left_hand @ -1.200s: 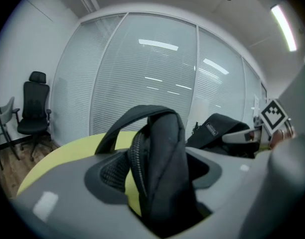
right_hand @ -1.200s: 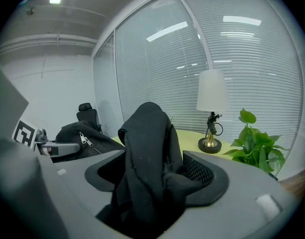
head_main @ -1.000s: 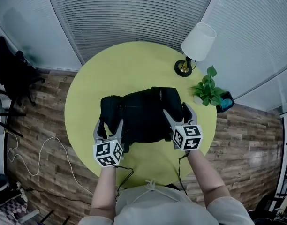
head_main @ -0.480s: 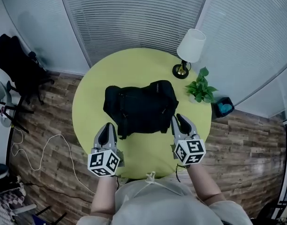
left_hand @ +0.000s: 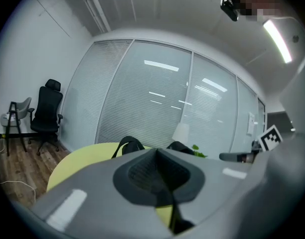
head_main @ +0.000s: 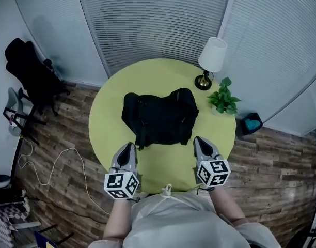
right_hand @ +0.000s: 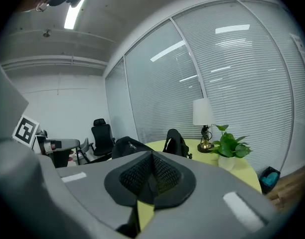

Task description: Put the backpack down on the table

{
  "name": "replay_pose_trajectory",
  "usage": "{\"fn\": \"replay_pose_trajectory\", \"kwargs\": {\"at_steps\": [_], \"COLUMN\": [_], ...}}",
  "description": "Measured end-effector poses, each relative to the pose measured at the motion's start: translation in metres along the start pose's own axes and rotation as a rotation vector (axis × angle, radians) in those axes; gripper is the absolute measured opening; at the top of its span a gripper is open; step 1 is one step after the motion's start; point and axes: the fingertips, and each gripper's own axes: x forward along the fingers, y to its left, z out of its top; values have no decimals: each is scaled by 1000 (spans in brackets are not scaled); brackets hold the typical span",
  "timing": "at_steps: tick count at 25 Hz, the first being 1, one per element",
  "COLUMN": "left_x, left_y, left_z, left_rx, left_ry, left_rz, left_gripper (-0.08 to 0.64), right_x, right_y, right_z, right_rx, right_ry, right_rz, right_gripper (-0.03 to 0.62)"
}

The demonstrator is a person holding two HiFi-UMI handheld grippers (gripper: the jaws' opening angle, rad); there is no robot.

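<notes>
- An office meeting room, by the look of it: glazed partition walls (head_main: 158, 25) curve round it, with horizontal blinds closed across the glass.
- A black office chair (head_main: 36, 76) with a headrest stands off to the side on wood-plank flooring (head_main: 60, 133).
- Strip lights (left_hand: 278, 34) run along the ceiling.
- A round yellow-green table (head_main: 147, 81) carries a white-shaded table lamp (head_main: 210, 58) and a potted plant (head_main: 223, 101).
</notes>
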Motion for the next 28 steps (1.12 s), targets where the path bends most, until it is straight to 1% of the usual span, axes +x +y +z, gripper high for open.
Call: {"fn": "replay_pose_trajectory", "kwargs": {"at_steps": [5,10,13,19,28], "left_x": [-4,-4,-2,4,15], "left_y": [2,0,-1,-1,1], "left_z": [3,4,2,-11,-18], "left_rx": [-2,25,54,110,151], "left_ry": [3,8,18,75,121], "left_rz": [9,9,8,10,23], "left_gripper": [6,6,6,6,6], "right_x": [0,2,4,7,17], "right_y": [5,14,15,14,12], "right_z": [-2,-1,1,-2,-12], "right_rx": [-25,-51,-63,-29,-53], "right_ry": [19,21,20,32,74], "right_rz": [9,24,22,23,26], "right_gripper": [-2,-2,-2,-2,0]}}
